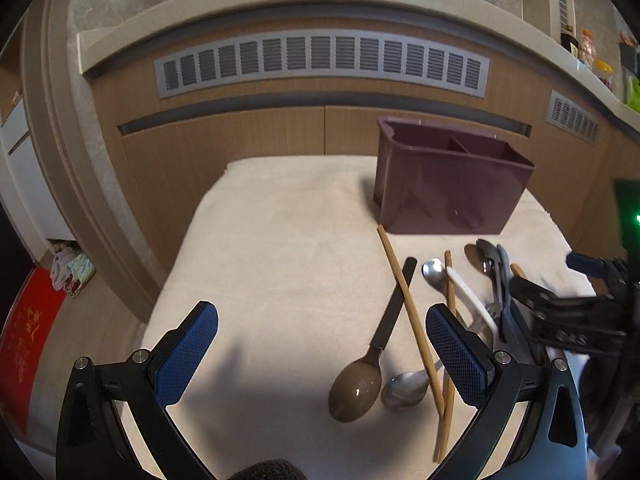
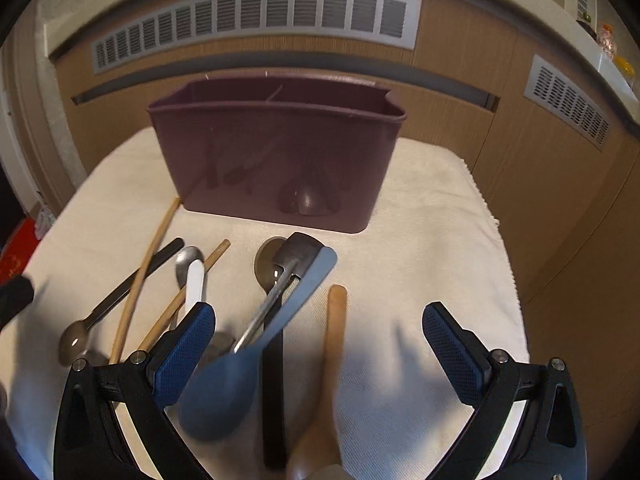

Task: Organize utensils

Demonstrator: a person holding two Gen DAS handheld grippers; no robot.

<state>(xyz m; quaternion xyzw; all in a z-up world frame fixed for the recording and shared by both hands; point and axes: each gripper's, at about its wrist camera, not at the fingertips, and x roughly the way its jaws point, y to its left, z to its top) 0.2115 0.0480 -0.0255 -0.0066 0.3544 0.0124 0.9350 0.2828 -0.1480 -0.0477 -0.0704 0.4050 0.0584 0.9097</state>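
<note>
Both grippers, left (image 1: 322, 354) and right (image 2: 318, 354), spread, empty; two chopsticks (image 1: 412, 320), one two-compartment caddy (image 2: 276, 160)

Glossy plastic caddy (image 2: 280, 152), wooden chopsticks (image 1: 412, 320)

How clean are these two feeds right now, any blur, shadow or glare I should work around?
Left wrist view: fisheye bends the vent; shadow darkens the near cloth; a small glint on the brown spoon; the right gripper is motion-blurred. Right wrist view: the blue spatula and wooden spoon are soft up close; the holder is sharper.
</note>
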